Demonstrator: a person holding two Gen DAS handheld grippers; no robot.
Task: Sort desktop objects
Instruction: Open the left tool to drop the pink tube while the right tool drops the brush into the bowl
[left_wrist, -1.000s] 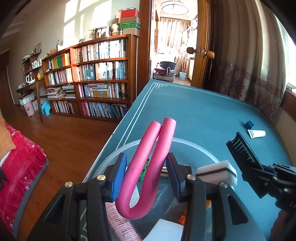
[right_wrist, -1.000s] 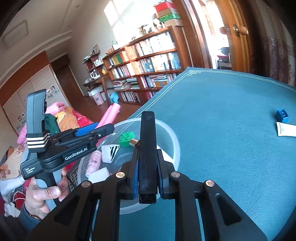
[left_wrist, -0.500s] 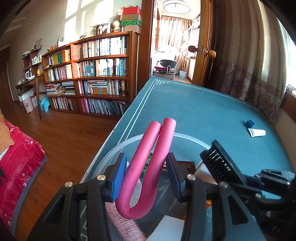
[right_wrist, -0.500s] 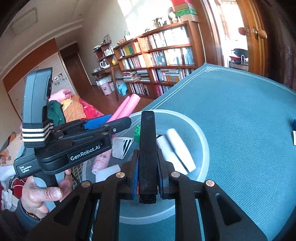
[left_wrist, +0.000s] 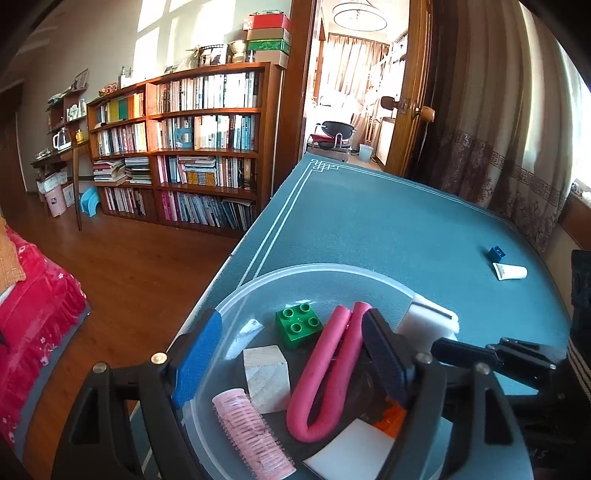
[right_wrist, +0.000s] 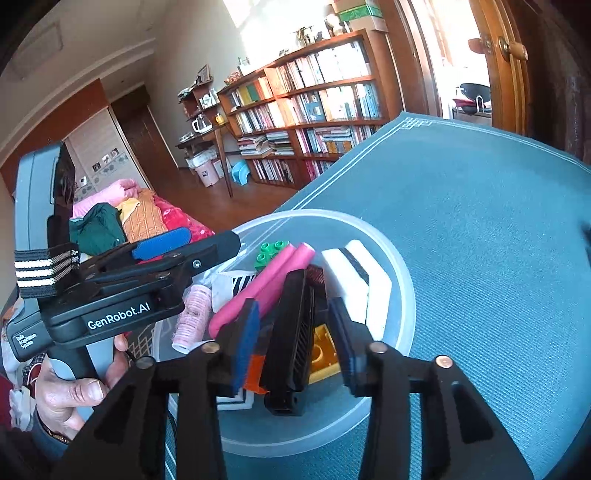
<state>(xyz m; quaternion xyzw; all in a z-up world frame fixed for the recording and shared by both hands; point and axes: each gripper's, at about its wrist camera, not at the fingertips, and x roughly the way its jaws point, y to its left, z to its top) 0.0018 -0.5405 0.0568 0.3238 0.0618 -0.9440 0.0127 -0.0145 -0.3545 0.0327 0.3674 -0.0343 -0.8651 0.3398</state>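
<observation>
A home: wooden bookshelves (left_wrist: 184, 147), a red-covered bed (left_wrist: 33, 314), patterned curtains (left_wrist: 498, 122).

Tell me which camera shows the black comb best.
The right wrist view: the black comb lies in the bowl between the open right gripper fingers, in full length. The left wrist view shows none of it clearly.

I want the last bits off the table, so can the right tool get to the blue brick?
Probably yes: the right tool is open and holds nothing, and bare table lies between the bowl and the blue brick.
</observation>
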